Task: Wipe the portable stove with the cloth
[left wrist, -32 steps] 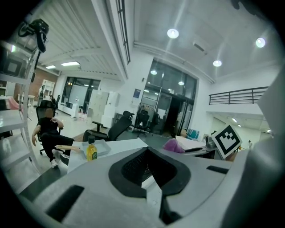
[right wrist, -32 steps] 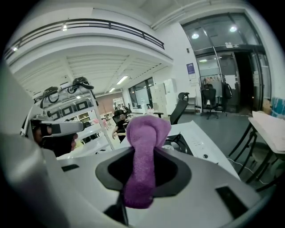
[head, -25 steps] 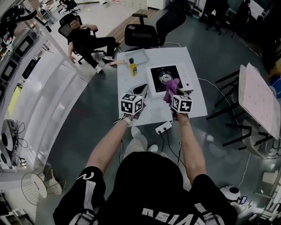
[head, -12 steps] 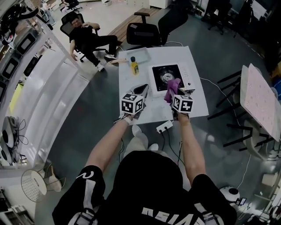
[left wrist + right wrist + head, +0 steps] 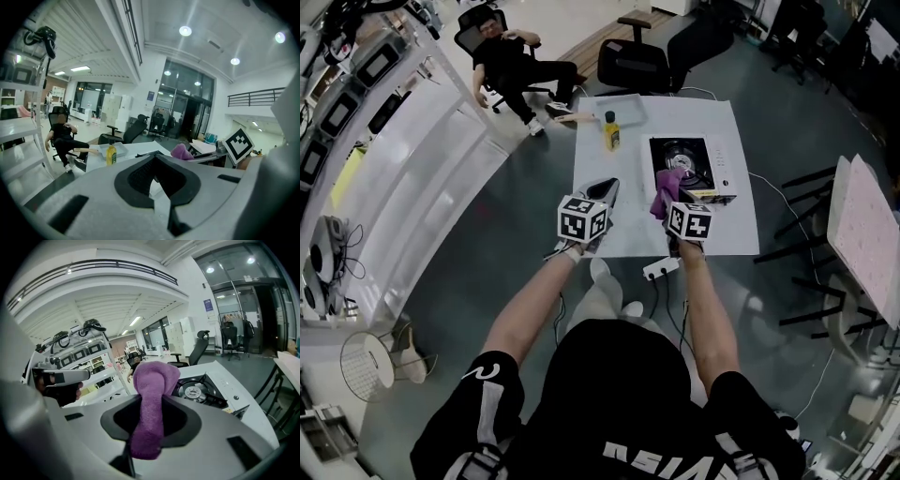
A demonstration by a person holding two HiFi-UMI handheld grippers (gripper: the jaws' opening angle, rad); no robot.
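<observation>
The portable stove (image 5: 689, 167) is white with a black burner and stands on the right half of the white table (image 5: 623, 220); the right gripper view shows the stove (image 5: 200, 391) just ahead. My right gripper (image 5: 668, 202) is shut on a purple cloth (image 5: 665, 191), which hangs above the stove's near left corner. That cloth (image 5: 151, 401) sticks up out of the jaws. My left gripper (image 5: 602, 193) hovers over the table to the left of the stove, jaws together and holding nothing. The cloth (image 5: 181, 151) also shows in the left gripper view.
A yellow bottle (image 5: 610, 132) and a shallow tray (image 5: 621, 106) stand at the table's far side. A power strip (image 5: 661, 270) lies on the floor by the near edge. A person (image 5: 514, 54) sits in a chair beyond the table, next to an office chair (image 5: 652, 58). Another table (image 5: 862, 230) stands right.
Both grippers have moved a little forward and down toward the table, the right one carrying the cloth nearer the stove. The head view has shifted, so the table sits further right.
</observation>
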